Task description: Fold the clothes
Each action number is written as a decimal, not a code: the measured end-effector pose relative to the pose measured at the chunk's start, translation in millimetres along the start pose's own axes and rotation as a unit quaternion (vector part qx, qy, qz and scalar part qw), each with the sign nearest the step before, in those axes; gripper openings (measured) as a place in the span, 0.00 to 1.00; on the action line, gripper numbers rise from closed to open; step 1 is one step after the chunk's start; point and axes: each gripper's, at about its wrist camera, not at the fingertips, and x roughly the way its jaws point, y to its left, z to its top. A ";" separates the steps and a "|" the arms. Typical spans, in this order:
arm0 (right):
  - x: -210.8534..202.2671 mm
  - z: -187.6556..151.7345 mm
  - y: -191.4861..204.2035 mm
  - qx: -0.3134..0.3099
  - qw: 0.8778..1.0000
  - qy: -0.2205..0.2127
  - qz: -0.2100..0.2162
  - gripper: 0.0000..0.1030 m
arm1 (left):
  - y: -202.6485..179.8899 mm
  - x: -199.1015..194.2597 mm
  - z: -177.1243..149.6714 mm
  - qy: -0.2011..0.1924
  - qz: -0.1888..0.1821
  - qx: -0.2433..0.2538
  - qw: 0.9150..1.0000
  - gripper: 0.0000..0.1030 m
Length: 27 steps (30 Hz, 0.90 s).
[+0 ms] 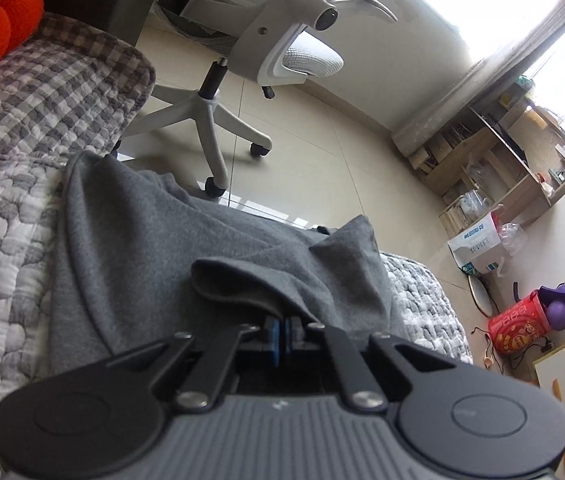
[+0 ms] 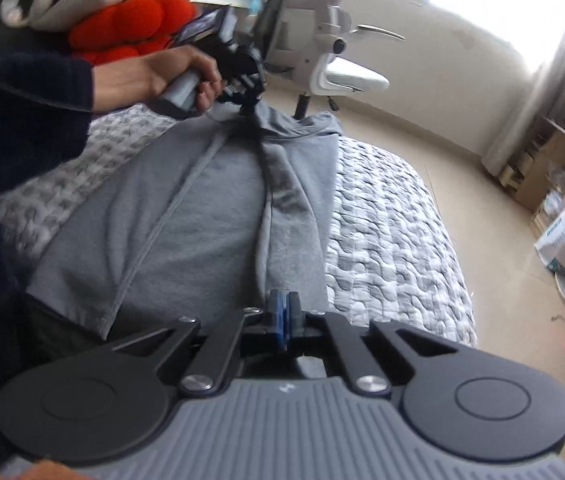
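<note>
Bed (image 2: 394, 216) with a grey-and-white quilted cover fills the lower part of both views; its far corner ends against a pale tiled floor (image 1: 322, 152). Grey garment (image 2: 210, 216) lies lengthwise on the quilt, largely flat, with a raised ridge of cloth running down its middle between the two grippers and one end reaching the bed's far edge.

White office chair (image 1: 242, 60) on a five-star castor base stands on the floor just beyond the bed. Wooden shelving (image 1: 502, 152) crowded with small items lines the far wall under a bright window. Orange plush cushion (image 2: 122, 28) rests at the head of the bed, beside a pale bundle of cloth.

Left gripper (image 2: 248, 104), held in the person's left hand (image 2: 170, 76) with a dark sleeve behind it, has its fingers closed on the far end of the garment; in the left wrist view a fold of grey cloth drapes over the blue pads (image 1: 272, 330). Right gripper (image 2: 282, 308) sits at the near end of the ridge, fingers fully together with the blue pads pinching the cloth edge.

Red printed bag (image 1: 518, 326) and a purple ball sit on the floor near the shelving.
</note>
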 end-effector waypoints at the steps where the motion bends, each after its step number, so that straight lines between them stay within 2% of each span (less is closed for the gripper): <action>1: 6.1 -3.2 1.7 -0.009 1.000 0.008 -0.007 0.03 | 1.2 0.7 0.0 0.001 0.002 -0.002 1.000 0.02; 2: 11.4 -6.5 3.3 -0.016 1.000 0.016 -0.009 0.03 | 2.3 1.2 0.2 0.002 0.002 -0.004 1.000 0.02; 4: 16.1 -9.6 7.8 -0.025 0.999 0.016 -0.012 0.13 | 3.4 0.9 1.0 0.001 0.001 -0.007 1.000 0.02; 5: 17.4 -10.9 10.3 -0.030 0.999 0.015 -0.011 0.13 | 3.1 0.6 1.4 0.000 -0.001 -0.007 1.000 0.02; 6: 16.5 -11.6 13.5 -0.037 0.999 0.010 -0.005 0.19 | 2.8 0.7 1.8 0.000 -0.001 -0.006 1.000 0.02; 7: 16.9 -12.1 16.9 -0.045 0.999 0.007 -0.002 0.33 | 2.5 1.0 2.0 0.000 -0.001 -0.005 1.000 0.02; 8: 18.0 -12.9 20.8 -0.054 0.999 0.006 -0.001 0.39 | 2.1 1.6 1.9 0.001 0.000 -0.004 1.000 0.02; 9: 21.2 -14.5 25.8 -0.068 0.998 0.010 -0.006 0.40 | 1.7 2.5 1.6 0.002 0.000 -0.003 1.000 0.02; 11: 31.4 -18.4 32.8 -0.093 0.995 0.029 -0.018 0.40 | 1.2 3.6 1.0 0.004 0.001 0.000 1.000 0.02; 12: 36.3 -20.5 32.8 -0.092 0.995 0.039 -0.013 0.36 | 1.4 3.6 1.2 0.004 0.000 0.000 1.000 0.02; 13: 40.8 -21.6 31.8 -0.082 0.995 0.048 -0.009 0.21 | 1.7 3.6 1.3 0.004 0.000 0.000 1.000 0.02; 16: 42.7 -23.1 29.5 -0.059 0.997 0.049 -0.020 0.03 | 2.5 3.0 2.0 0.003 -0.001 0.000 1.000 0.02; 18: 36.4 -21.6 31.6 -0.057 0.997 0.031 -0.029 0.03 | 1.5 1.0 3.3 -0.002 -0.004 -0.001 1.000 0.02; 22: 18.5 -10.2 41.6 -0.037 0.999 -0.005 0.006 0.03 | -0.8 -2.7 5.1 -0.012 -0.009 0.001 1.000 0.02; 27: 31.4 -8.2 53.5 -0.019 0.998 0.006 0.058 0.03 | 1.2 -2.3 3.4 -0.016 -0.006 0.005 1.000 0.02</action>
